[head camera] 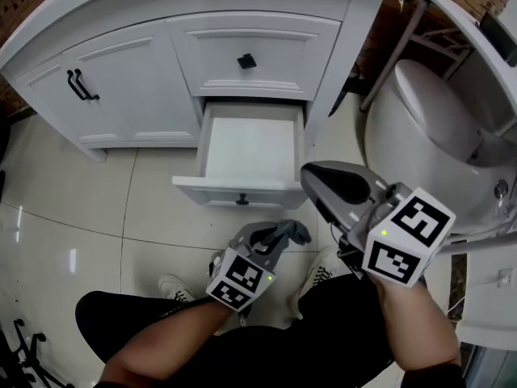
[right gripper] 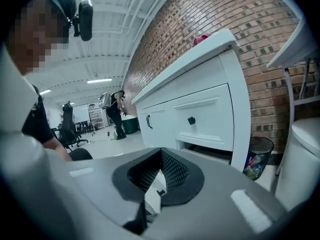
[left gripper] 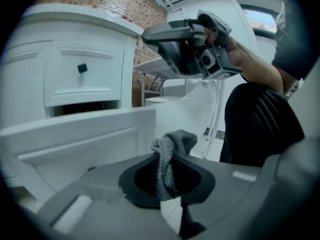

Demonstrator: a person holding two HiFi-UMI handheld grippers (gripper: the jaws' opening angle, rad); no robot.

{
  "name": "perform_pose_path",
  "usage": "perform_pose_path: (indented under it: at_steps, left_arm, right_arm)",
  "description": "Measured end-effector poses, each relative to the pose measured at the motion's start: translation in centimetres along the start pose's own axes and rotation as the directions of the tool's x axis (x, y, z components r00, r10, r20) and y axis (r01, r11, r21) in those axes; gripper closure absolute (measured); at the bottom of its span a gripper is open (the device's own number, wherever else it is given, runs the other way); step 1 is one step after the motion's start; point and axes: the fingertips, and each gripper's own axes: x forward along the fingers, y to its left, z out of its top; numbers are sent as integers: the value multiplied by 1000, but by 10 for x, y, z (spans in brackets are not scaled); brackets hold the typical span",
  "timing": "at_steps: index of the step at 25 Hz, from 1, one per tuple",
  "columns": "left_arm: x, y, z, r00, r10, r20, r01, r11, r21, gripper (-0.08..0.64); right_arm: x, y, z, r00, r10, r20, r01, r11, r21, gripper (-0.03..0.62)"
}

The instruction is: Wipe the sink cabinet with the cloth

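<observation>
**While the drawer (head camera: 249, 148) stands open, the cloth (head camera: 292, 231) hangs in the left claw (head camera: 273, 239)**

Where the left claw's jaws come together, they pinch the grey cloth. A bunched fold sticks out past the tips, and the rest trails down between the pads. The cloth hangs over the tiled floor (head camera: 97, 200), just in front of the pulled-out bottom drawer of the sink cabinet (head camera: 258, 55), and does not touch it. The right claw (head camera: 315, 186) is held higher and further right, beside the toilet (head camera: 420, 128). Its jaws meet at the tips and hold nothing — well clear of the cloth.
</observation>
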Motion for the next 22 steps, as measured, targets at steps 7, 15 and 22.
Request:
perform_pose_path:
  at_steps: [7, 15, 22]
  left_arm:
    - [44, 25, -36, 999, -28, -42, 20, 985, -171, 520]
    - [68, 23, -42, 998, -55, -25, 50, 986, -156, 520]
    - [67, 35, -52, 999, -10, -45, 2, 985, -172, 520]
  right_arm:
    - [-1, -36, -29, 995, -78, -67, 78, 997, -8, 589]
    - [2, -51, -32, 997, -43, -56, 48, 995, 83, 589]
    - [4, -51, -34, 998, -32, -57, 37, 995, 89, 589]
